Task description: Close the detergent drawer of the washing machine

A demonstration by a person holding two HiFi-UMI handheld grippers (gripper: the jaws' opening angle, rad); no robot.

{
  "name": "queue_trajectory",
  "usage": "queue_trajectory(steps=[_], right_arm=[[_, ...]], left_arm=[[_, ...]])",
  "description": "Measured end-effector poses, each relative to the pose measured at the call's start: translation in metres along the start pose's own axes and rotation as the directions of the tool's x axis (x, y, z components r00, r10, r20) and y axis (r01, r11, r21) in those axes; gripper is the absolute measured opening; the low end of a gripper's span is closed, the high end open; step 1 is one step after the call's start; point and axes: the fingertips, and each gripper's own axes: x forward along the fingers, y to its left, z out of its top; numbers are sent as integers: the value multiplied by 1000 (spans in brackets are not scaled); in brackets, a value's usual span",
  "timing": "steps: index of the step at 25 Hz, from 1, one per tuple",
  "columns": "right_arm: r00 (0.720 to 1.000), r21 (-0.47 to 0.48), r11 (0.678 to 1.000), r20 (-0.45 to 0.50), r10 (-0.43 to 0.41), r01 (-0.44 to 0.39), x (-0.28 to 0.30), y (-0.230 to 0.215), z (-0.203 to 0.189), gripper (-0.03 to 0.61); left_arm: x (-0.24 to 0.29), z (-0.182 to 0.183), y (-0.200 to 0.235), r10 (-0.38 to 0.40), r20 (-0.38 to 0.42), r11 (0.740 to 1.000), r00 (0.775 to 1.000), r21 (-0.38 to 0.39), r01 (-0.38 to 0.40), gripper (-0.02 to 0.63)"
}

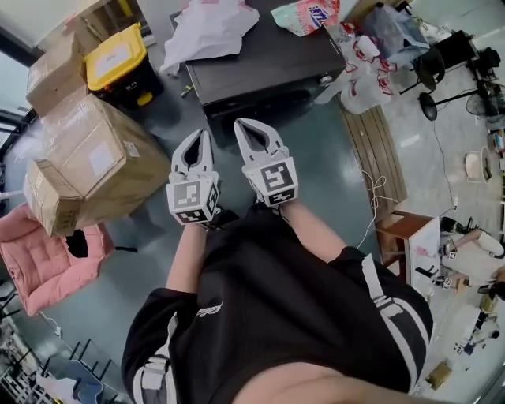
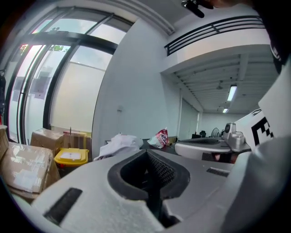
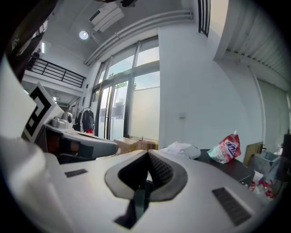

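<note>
The detergent drawer cannot be picked out in any view. The one washing machine (image 1: 260, 67), a dark box seen from above, stands at the top of the head view, straight ahead of the grippers and apart from them.

Left of it lie three cardboard boxes (image 1: 99, 154) (one by the window, two stacked nearer the person), then one pink cushion (image 1: 35, 264) on the floor and one black crate with a yellow lid (image 1: 117, 61).

On the machine's top rest one crumpled white bundle (image 1: 209, 30) and one red-and-white pouch (image 1: 309, 14), at opposite ends.

There are two grippers, side by side in front of the person's chest and pointing towards the machine. The left gripper (image 1: 205, 136) has its jaws pressed together with nothing between them, as its own view shows (image 2: 148, 157). The right gripper (image 1: 243, 129) is likewise closed and empty (image 3: 148, 159), and each carries one marker cube.
</note>
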Motion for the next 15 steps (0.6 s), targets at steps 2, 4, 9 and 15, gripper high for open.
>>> queue_trajectory(steps=[2,4,9,15], right_arm=[[999,-6,1000,35,-14,14,-1,-5,17,5],[997,-5,1000,66,-25,25,-4,-10,33,5],[996,-89,996,87,-23,30,-12,-23,57,5],[988,-65,991,111,-112,119,-39,-60,79,5]], left_arm=[[-2,13,1,-16,14,1000,1000,24,16,5],[-4,26,1,-28,36,999,999,38,26,5],[-3,49,0,-47,84,997,995,61,42,5],[-11,74,2,-30,127,995,991,99,18,6]])
